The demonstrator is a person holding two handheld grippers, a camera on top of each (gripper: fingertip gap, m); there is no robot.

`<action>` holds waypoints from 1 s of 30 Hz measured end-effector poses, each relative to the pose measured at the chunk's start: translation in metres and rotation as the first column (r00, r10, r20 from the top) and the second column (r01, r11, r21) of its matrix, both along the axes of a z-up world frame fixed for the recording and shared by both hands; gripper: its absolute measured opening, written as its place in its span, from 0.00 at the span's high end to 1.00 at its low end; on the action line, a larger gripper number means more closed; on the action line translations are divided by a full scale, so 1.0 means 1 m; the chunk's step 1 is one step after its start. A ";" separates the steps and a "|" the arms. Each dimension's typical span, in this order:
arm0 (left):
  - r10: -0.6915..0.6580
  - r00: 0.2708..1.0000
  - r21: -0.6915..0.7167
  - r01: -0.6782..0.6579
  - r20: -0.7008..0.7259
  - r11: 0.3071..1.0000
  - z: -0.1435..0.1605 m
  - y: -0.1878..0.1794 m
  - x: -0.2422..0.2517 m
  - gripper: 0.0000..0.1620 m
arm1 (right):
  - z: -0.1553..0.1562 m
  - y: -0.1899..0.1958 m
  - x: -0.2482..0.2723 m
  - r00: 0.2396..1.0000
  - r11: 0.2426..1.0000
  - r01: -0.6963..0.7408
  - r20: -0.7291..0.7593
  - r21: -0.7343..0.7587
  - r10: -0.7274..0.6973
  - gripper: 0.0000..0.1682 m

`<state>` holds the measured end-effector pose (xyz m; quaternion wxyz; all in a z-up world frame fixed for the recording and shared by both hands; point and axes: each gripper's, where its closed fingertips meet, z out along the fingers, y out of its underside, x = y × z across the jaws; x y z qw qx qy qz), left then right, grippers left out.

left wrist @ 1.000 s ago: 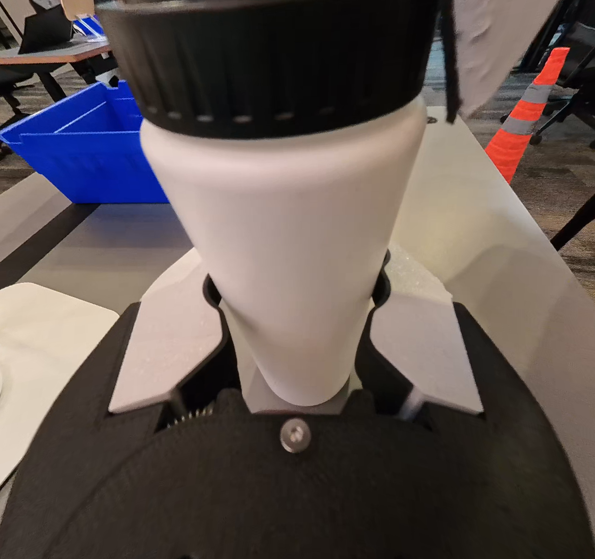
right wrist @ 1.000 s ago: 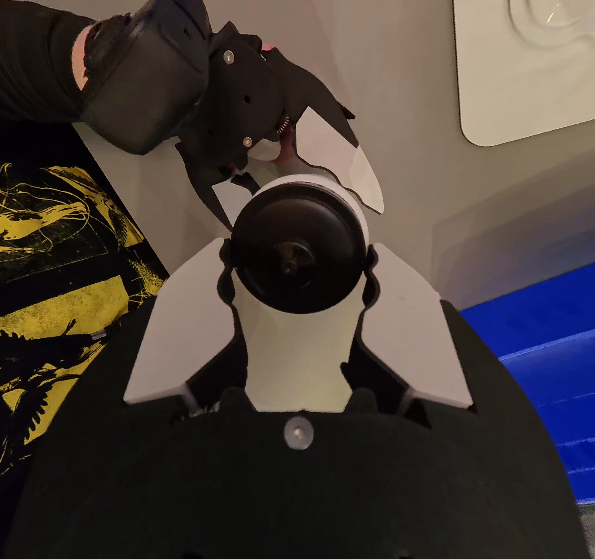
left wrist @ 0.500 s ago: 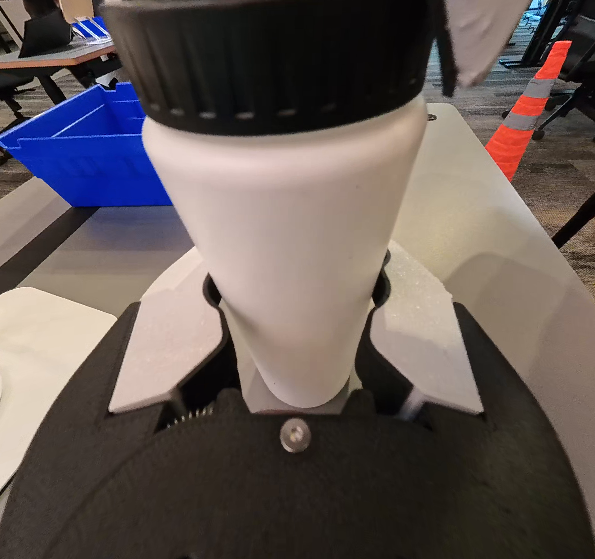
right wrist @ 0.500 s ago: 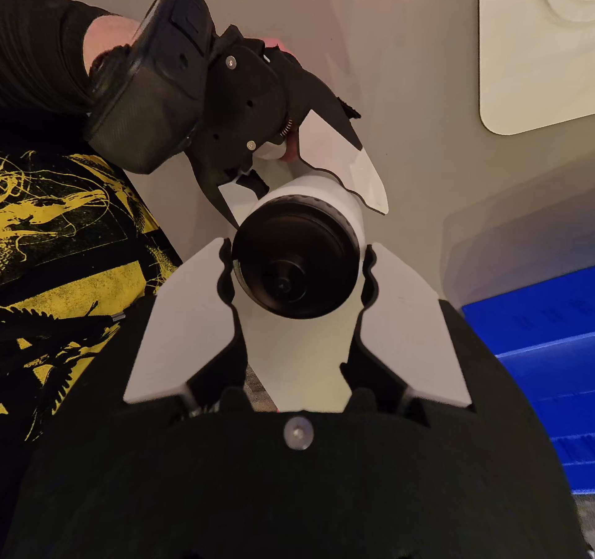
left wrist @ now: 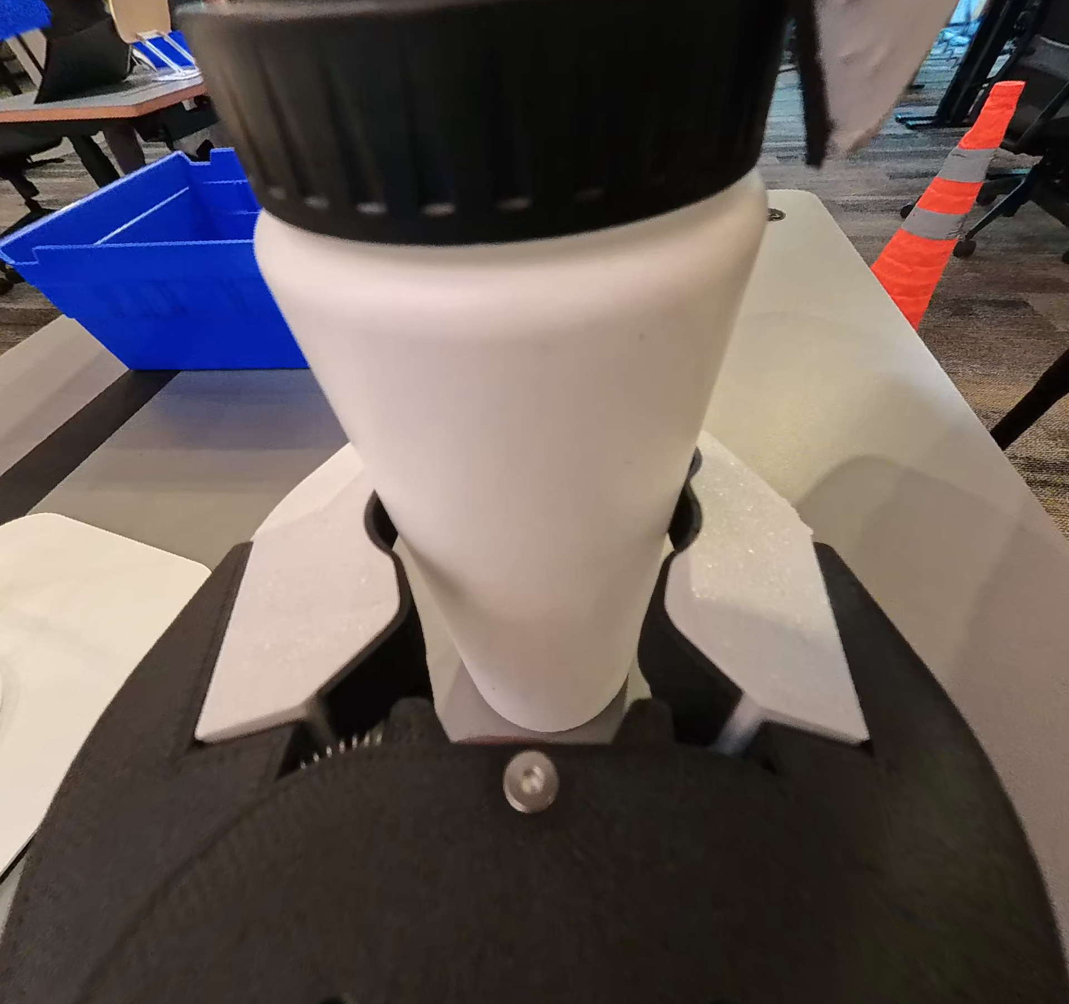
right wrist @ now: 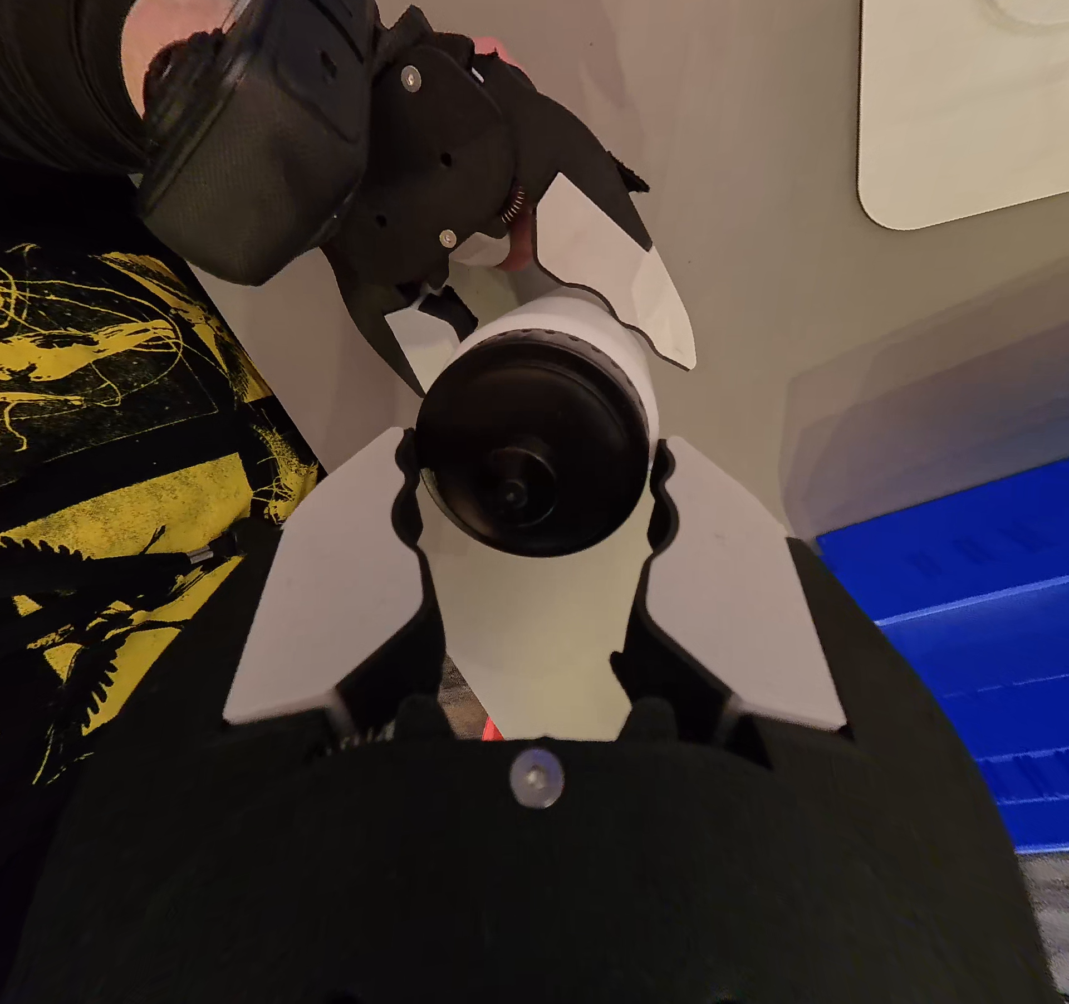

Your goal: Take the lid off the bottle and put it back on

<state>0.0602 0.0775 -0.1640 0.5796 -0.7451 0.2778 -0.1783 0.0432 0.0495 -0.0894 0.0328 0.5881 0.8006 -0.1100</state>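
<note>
A white bottle [left wrist: 520,455] with a ribbed black lid [left wrist: 491,108] screwed on is held tilted above the grey table [left wrist: 839,397]. My left gripper [left wrist: 529,450] is shut on the bottle's lower body. It also shows in the right wrist view [right wrist: 552,377], held by a person's hand. My right gripper [right wrist: 535,444] looks down on the lid [right wrist: 532,455]. Its jaws closely straddle the lid, and a thin gap shows at the right finger. One of its fingers [left wrist: 867,21] hangs beside the lid in the left wrist view. The bottle's body [right wrist: 607,334] shows behind the lid.
A blue bin [left wrist: 144,282] stands at the table's far left and also shows in the right wrist view [right wrist: 954,658]. A white tray [left wrist: 75,629] lies at the near left. An orange cone [left wrist: 948,195] stands on the floor to the right. A person's black-and-yellow shirt [right wrist: 115,397] is close by.
The right gripper has tilted and shifted slightly around the lid. More of the bottle's body now shows behind the lid. The lid has not turned on the bottle, and the left grip is unchanged.
</note>
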 end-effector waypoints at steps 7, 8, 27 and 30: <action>-0.002 1.000 0.001 0.002 0.004 1.000 0.000 0.000 0.000 0.42 | 0.000 0.000 0.000 0.999 0.999 -0.044 -0.001 0.006 0.044 0.54; -0.002 1.000 0.002 0.002 0.005 1.000 0.000 0.000 0.000 0.42 | 0.000 0.000 0.001 0.998 0.998 -0.057 0.002 0.005 0.057 0.54; 0.016 0.999 -0.008 -0.016 0.034 1.000 0.001 0.000 -0.008 0.46 | 0.003 0.008 -0.003 0.986 0.985 -0.164 -0.021 0.061 0.166 0.56; 0.019 0.999 -0.010 -0.019 0.040 1.000 0.001 0.000 -0.009 0.46 | 0.004 0.009 -0.002 0.992 0.990 -0.121 -0.033 0.070 0.123 0.57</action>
